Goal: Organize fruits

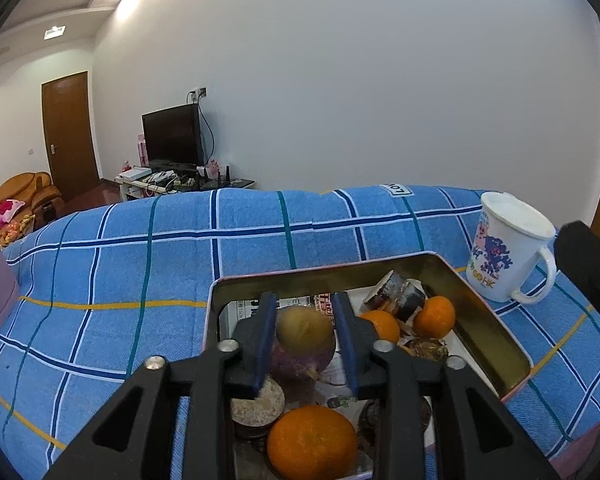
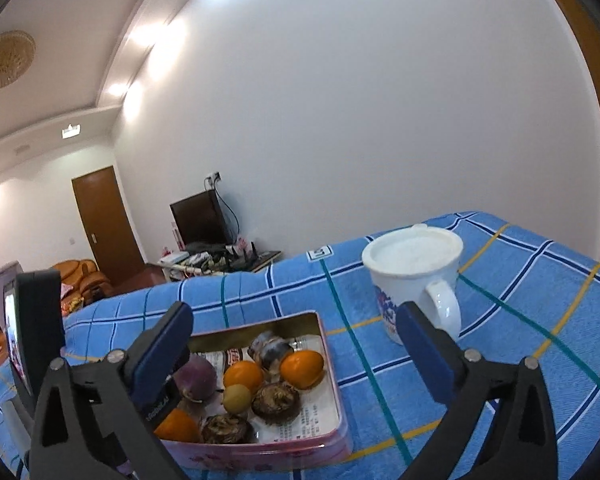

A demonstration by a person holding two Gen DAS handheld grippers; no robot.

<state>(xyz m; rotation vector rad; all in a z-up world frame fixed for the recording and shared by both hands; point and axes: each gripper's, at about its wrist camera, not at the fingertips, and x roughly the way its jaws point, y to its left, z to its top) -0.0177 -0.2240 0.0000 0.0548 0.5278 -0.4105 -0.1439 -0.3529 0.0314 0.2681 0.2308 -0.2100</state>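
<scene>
The round purple-and-tan fruit [image 1: 304, 344] sits between the left gripper [image 1: 306, 340]'s blue pads, jaws closed against its sides, just above the shallow pink metal tin [image 1: 496, 336]. My worry is that slick, rounded skin: a light pinch could let it roll out onto the orange mandarins [image 2: 302, 368] and brown chestnut-like pieces [image 2: 275, 400] crowding the tin. The right gripper [image 2: 291, 364] hangs over the tin, jaws wide apart. Right of the tin, nearby, stands a white lidded mug [image 2: 414, 276], easily bumped.
</scene>
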